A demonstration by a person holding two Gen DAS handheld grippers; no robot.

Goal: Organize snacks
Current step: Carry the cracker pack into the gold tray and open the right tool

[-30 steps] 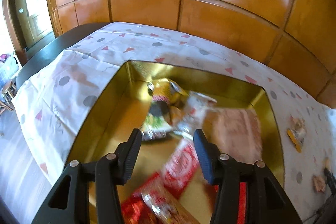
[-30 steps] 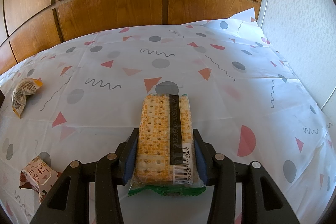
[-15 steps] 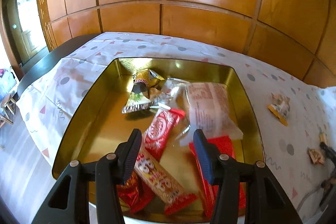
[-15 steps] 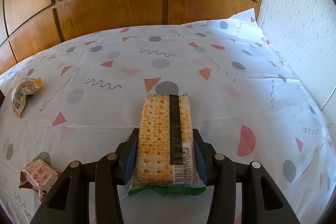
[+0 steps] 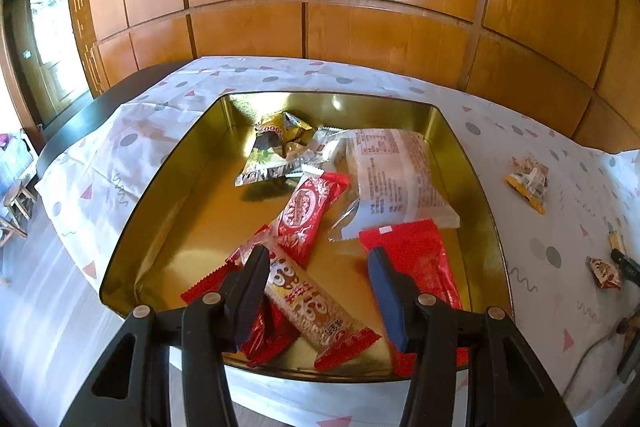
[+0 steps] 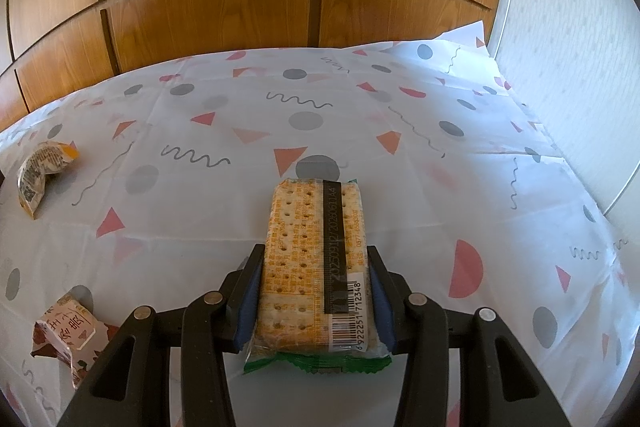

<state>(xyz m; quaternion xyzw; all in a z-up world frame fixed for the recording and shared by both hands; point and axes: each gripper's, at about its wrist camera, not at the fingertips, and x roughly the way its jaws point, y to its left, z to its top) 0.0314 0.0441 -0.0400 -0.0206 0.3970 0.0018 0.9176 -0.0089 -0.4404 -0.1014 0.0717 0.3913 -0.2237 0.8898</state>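
Left wrist view: the left gripper (image 5: 316, 287) has drawn back from the gold tin (image 5: 168, 187), which now shows whole at frame centre; its jaws stand partly open and hold nothing. That suggests its deposit is done, with about 6 packets lying inside the tin.

Right wrist view, unchanged: the right gripper (image 6: 316, 291) is clamped on the cracker pack (image 6: 314, 259) at lower centre, over the patterned tablecloth (image 6: 400, 155). The pack is clear-wrapped, pale and dotted, barcode nearest the camera, green seal below. 2 loose packets (image 6: 42, 175) remain at frame left.
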